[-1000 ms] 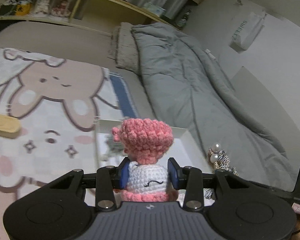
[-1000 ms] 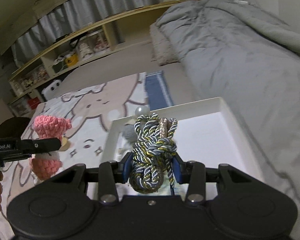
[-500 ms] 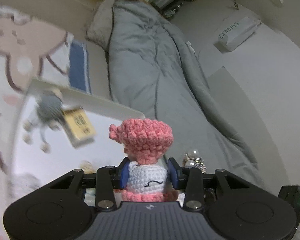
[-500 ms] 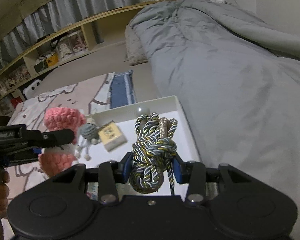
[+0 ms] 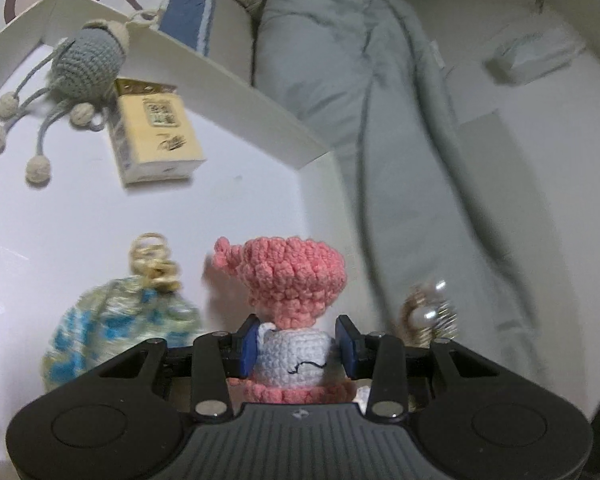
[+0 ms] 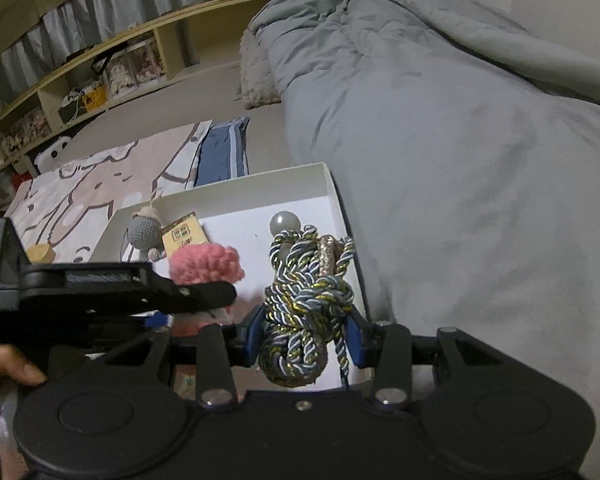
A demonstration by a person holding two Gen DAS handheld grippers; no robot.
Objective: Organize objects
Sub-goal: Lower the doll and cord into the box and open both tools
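My left gripper point(image 5: 296, 346) is shut on a pink and white crochet doll point(image 5: 290, 280) and holds it over the white tray point(image 5: 236, 80), near its right wall. The doll also shows in the right wrist view point(image 6: 204, 264), behind the left gripper's body. My right gripper point(image 6: 306, 338) is shut on a knotted blue-gold rope charm point(image 6: 306, 304) with a pearl point(image 6: 285, 222) above the tray's right side point(image 6: 342, 200). Part of that charm shows in the left wrist view point(image 5: 430, 312).
In the tray lie a grey crochet octopus point(image 5: 86, 60), a yellow card box point(image 5: 156, 130) and a blue-yellow pouch with a gold clasp point(image 5: 120, 328). A grey duvet point(image 6: 440, 120) lies right of the tray. A cartoon blanket point(image 6: 100, 176) and shelves point(image 6: 100, 72) lie behind.
My left gripper has moved with the doll from over the blanket to over the tray, close beside my right gripper. My right gripper still holds the rope charm above the tray.
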